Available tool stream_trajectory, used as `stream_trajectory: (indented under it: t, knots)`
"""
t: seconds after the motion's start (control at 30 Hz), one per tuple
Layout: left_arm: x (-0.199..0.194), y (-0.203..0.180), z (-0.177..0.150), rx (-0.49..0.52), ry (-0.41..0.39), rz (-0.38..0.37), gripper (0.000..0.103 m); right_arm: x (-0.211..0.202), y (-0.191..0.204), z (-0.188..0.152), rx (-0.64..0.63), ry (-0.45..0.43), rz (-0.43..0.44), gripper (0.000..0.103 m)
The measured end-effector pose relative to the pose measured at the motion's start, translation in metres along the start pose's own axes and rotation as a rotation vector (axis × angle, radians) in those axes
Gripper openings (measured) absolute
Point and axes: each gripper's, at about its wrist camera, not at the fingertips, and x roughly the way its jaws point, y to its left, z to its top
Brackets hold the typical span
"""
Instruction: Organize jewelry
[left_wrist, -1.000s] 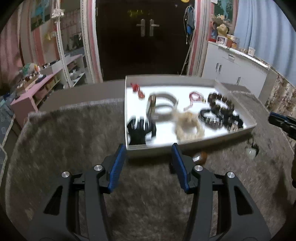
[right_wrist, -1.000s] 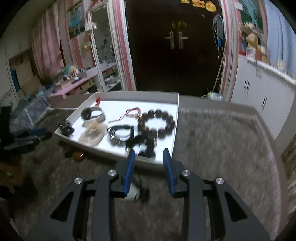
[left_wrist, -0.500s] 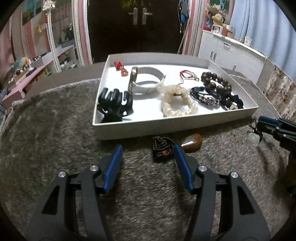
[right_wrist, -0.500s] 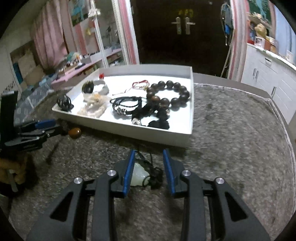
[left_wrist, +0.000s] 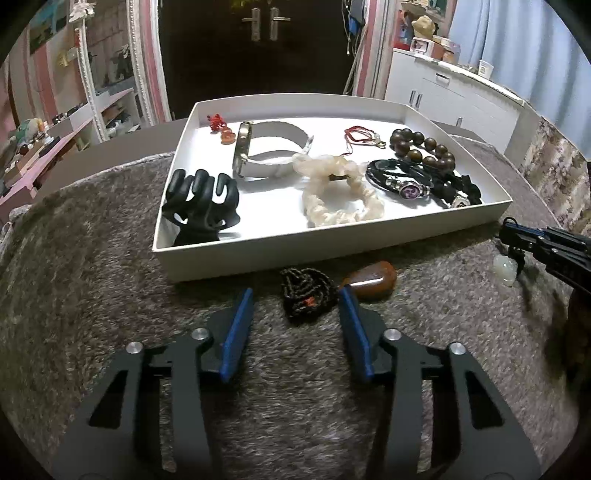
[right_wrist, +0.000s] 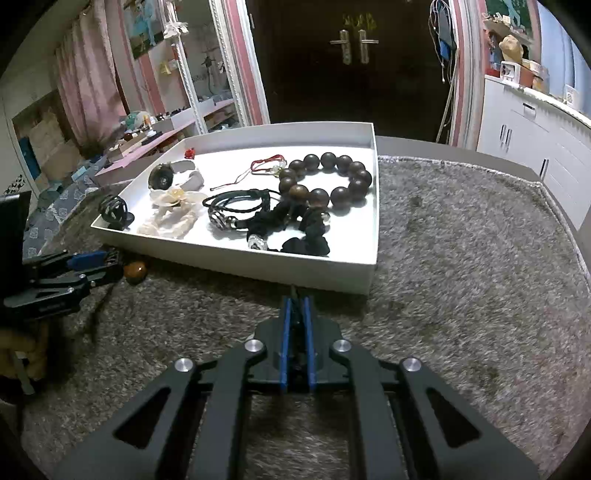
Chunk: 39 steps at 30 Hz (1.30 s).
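Note:
A black cord (left_wrist: 306, 299) tied to a brown stone pendant (left_wrist: 371, 284) lies on the grey carpet just before the white tray (left_wrist: 258, 254). My left gripper (left_wrist: 295, 293) straddles this cord with its jaws closing; the blue pads are not pressing on it. In the right wrist view my right gripper (right_wrist: 295, 301) is shut on a thin dark cord. The left wrist view shows that cord's pale jade pendant (left_wrist: 504, 269) below the right gripper (left_wrist: 515, 236) on the carpet.
The tray (right_wrist: 295, 269) holds a black claw clip (left_wrist: 201, 199), a white watch (left_wrist: 266, 151), a pale scrunchie (left_wrist: 340, 192), a dark bead bracelet (left_wrist: 421, 147) and black braided bracelets (left_wrist: 402, 181). White cabinets stand behind on the right, pink shelves on the left.
Both grippers have come down to the carpet. The right jaws have shut on the pale pendant's cord. The left jaws have narrowed around the black cord.

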Motion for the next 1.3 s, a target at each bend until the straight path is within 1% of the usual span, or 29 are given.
stream_trajectory:
  t: [0.03,0.07,0.13,0.27,0.33,0.43,0.47,0.53,0.6,0.63,0.73,0.87,1.03,1.13,1.3]
  knots:
    - [0.000,-0.001,0.000,0.005,-0.002,-0.005,0.038,-0.001,0.002,0.000,-0.008,-0.003,0.002,0.007]
    - [-0.001,-0.002,0.000,0.010,-0.004,-0.009,0.029,-0.002,0.003,0.000,-0.014,-0.008,0.002,0.007]
    - [-0.002,-0.005,0.000,0.022,-0.012,-0.010,0.027,-0.003,0.006,-0.001,-0.028,-0.012,0.006,0.007]
    - [-0.002,-0.006,-0.001,0.029,-0.009,-0.028,0.026,-0.007,0.013,-0.002,-0.061,-0.032,-0.003,0.007]
    - [-0.002,-0.007,-0.002,0.032,-0.011,-0.022,0.026,-0.013,0.010,-0.002,-0.046,-0.062,-0.023,0.006]
    - [-0.002,-0.011,-0.002,0.051,-0.013,0.007,0.026,-0.016,0.005,-0.002,-0.015,-0.076,-0.044,0.006]
    - [-0.004,-0.012,-0.002,0.053,-0.022,0.036,0.026,-0.015,0.004,-0.002,-0.013,-0.074,-0.043,0.006]
    - [-0.007,-0.014,-0.002,0.061,-0.034,0.054,0.026,-0.013,0.005,-0.001,-0.019,-0.065,-0.039,0.006]
    - [-0.007,-0.015,-0.003,0.067,-0.033,0.047,0.026,-0.014,0.006,-0.001,-0.027,-0.065,-0.042,0.006]
    - [-0.007,-0.013,-0.003,0.062,-0.031,0.035,0.026,-0.014,0.006,-0.001,-0.032,-0.066,-0.030,0.006]
    - [-0.008,-0.006,-0.003,0.022,-0.030,-0.004,0.025,-0.015,0.007,-0.001,-0.039,-0.072,-0.022,0.006]
    - [-0.012,-0.007,-0.003,0.027,-0.052,-0.004,0.025,-0.019,0.009,-0.002,-0.044,-0.078,0.005,0.005]
    - [-0.032,-0.012,0.001,0.036,-0.079,0.008,0.025,-0.044,0.024,0.003,-0.074,-0.124,0.021,0.005]
    - [-0.051,-0.013,0.006,0.037,-0.112,0.037,0.025,-0.059,0.032,0.008,-0.082,-0.147,0.026,0.005]
    - [-0.071,-0.012,0.021,0.033,-0.137,0.065,0.023,-0.078,0.046,0.025,-0.115,-0.185,0.015,0.005]
